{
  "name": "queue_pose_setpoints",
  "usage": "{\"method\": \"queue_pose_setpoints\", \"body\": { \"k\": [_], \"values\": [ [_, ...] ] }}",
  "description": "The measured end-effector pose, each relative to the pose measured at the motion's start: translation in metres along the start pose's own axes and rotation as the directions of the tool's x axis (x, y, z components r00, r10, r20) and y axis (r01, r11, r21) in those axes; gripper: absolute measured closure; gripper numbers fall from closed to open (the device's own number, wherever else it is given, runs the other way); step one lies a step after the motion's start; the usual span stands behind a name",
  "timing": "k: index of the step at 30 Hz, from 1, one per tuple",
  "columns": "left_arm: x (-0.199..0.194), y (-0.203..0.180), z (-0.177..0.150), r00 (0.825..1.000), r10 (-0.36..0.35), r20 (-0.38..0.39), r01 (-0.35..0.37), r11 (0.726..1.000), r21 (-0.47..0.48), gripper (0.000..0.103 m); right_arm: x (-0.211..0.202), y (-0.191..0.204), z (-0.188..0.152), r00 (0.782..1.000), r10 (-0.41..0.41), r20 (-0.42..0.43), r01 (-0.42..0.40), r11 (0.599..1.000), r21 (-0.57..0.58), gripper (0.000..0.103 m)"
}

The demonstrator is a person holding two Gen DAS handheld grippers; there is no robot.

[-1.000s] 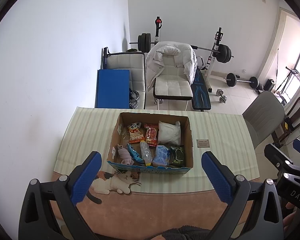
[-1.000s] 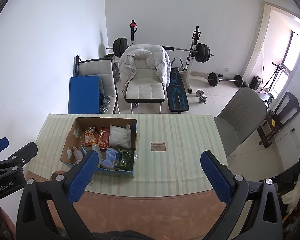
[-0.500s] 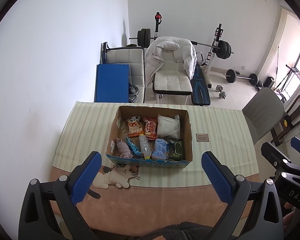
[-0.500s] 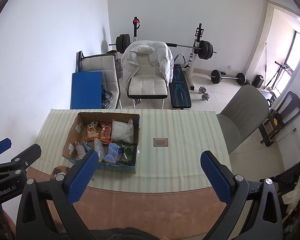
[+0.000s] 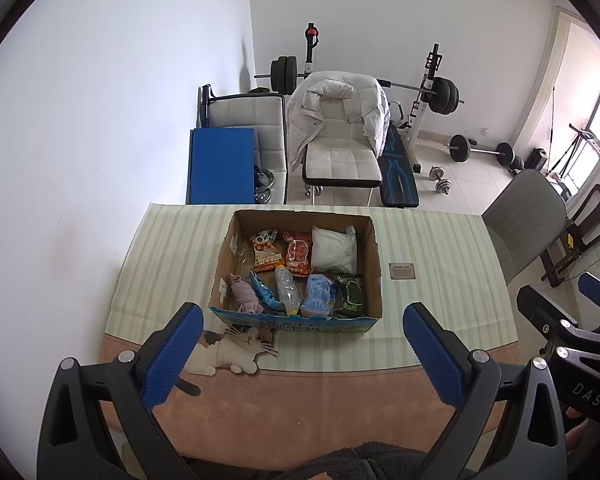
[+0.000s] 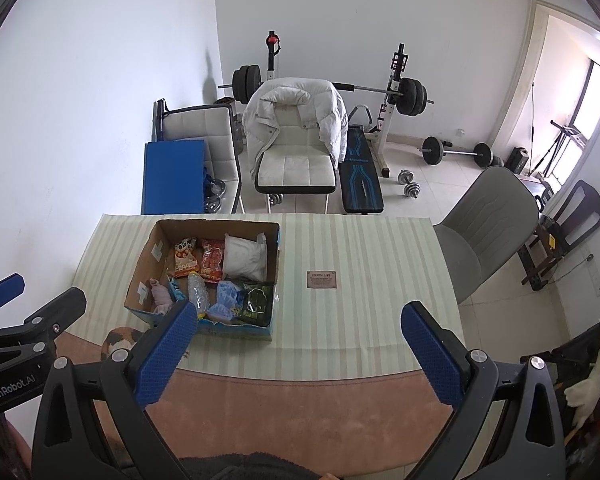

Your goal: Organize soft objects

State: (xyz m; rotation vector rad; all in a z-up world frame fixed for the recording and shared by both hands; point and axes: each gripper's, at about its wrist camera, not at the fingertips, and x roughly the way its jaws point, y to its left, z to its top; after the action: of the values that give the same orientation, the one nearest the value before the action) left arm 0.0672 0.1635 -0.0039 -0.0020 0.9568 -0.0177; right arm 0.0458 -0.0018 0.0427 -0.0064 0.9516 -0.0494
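1. A table (image 5: 440, 392) with a bare tan top carries a pale striped cloth (image 5: 440, 248) over its far part; a small brown card (image 5: 402, 270) lies on the cloth to the right of the box.
2. Beyond the table the room holds a white chair (image 5: 342, 160) draped with a white puffy jacket (image 5: 340, 100), a blue panel (image 5: 220, 166) leaning by the white wall, a weight bench with barbell rack (image 5: 428, 92), dumbbells on the tiled floor, and a grey chair (image 5: 520, 208) at the table's right end.
3. An open cardboard box (image 5: 374, 248) sits on the cloth, its long axis running away from the cameras. Inside lie snack bags at the back, a white pillow-like pack (image 5: 334, 250), a pink soft toy (image 5: 244, 296), a clear crumpled bottle (image 5: 286, 290), a blue pack (image 5: 320, 294) and a dark green pack (image 5: 352, 294).
4. A plush cat (image 5: 236, 346) lies on the table just in front of the box's near left corner, touching or nearly touching it; its long axis runs left to right, face toward the right.
5. The left gripper (image 5: 300, 348) hangs above the near table edge, jaws spread wide, holding nothing.
6. The right gripper (image 6: 296, 344) is likewise wide apart and empty, to the right of the box.
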Motion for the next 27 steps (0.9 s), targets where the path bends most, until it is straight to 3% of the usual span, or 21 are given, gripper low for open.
{"method": "queue_pose_setpoints", "body": {
  "k": [27],
  "values": [
    [-0.0043,-0.0027,0.0012,1.000,-0.009,0.008,0.009,1.000,0.007,0.000,-0.0033,-0.0056,-0.0027,1.000,-0.004,0.005,0.004,1.000,0.007,0.000]
  ]
}}
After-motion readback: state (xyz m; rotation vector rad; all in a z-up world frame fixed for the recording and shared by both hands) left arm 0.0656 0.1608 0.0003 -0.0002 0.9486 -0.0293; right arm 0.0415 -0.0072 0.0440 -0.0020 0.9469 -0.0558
